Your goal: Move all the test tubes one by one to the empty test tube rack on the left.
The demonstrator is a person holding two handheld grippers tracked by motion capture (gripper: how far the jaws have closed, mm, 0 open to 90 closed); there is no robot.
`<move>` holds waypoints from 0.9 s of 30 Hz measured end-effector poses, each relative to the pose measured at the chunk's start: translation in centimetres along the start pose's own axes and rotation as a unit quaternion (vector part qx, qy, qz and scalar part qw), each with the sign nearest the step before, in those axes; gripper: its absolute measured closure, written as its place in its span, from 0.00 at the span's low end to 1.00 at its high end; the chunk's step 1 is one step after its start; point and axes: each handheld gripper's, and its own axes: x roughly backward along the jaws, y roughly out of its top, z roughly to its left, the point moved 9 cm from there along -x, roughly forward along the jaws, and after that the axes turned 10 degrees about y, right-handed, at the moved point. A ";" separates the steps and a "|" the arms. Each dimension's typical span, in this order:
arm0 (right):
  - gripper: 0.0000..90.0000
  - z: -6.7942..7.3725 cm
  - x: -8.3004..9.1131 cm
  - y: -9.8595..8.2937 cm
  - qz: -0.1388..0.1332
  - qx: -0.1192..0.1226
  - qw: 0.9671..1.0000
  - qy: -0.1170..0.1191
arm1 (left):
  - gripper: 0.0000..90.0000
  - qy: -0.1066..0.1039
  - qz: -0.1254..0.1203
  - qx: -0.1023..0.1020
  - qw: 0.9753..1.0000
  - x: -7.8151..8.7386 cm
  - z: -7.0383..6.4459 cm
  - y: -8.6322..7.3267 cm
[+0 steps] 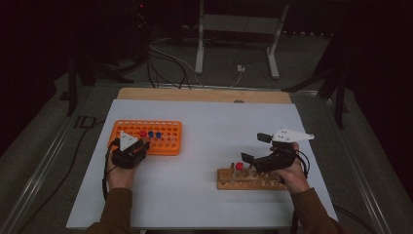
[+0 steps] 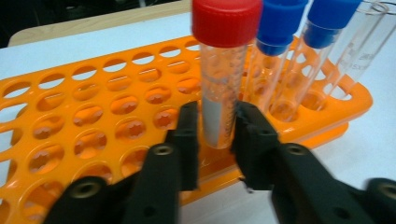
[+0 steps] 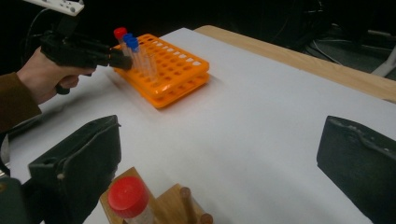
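While the room lies dark, white table (image 1: 204, 146), left gripper (image 2: 215, 128) seemingly clasping red-capped tube (image 2: 223, 70), right gripper (image 3: 219, 163) wide.

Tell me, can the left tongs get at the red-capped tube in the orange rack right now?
Probably yes: the left tongs already straddle the red-capped tube, with nothing between them, though the blue-capped tubes stand close beside.

Two blue-capped tubes (image 2: 280, 46) in rack, white table sheet (image 1: 219, 122), metal stand (image 1: 238, 29) & cables behind.
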 end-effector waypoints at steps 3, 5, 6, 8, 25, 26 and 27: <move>0.00 0.2 -0.1 -0.3 0.005 0.000 1.000 0.006 | 0.66 -0.003 -0.007 0.011 1.000 0.4 0.1 0.1; 0.00 0.3 -0.1 -0.6 0.008 0.000 1.000 0.010 | 0.61 -0.006 -0.013 0.019 1.000 0.7 0.1 0.2; 0.00 0.4 -0.2 -0.7 0.009 -0.001 1.000 0.012 | 0.58 -0.009 -0.016 0.023 1.000 0.9 0.1 0.3; 0.00 0.7 -0.2 -0.9 0.012 -0.003 1.000 0.019 | 0.51 -0.007 -0.023 0.032 0.999 1.2 0.2 0.5; 0.24 2.7 -1.1 -3.8 0.045 0.013 0.997 0.056 | 0.13 -0.035 -0.057 0.059 0.996 3.9 -1.4 1.8; 0.28 2.8 -1.1 -3.9 0.048 0.015 0.997 0.058 | 0.13 -0.037 -0.058 0.060 0.996 4.0 -1.5 1.8; 0.35 2.9 -1.2 -4.1 0.051 0.019 0.997 0.061 | 0.13 -0.038 -0.058 0.058 0.996 4.1 -1.6 1.9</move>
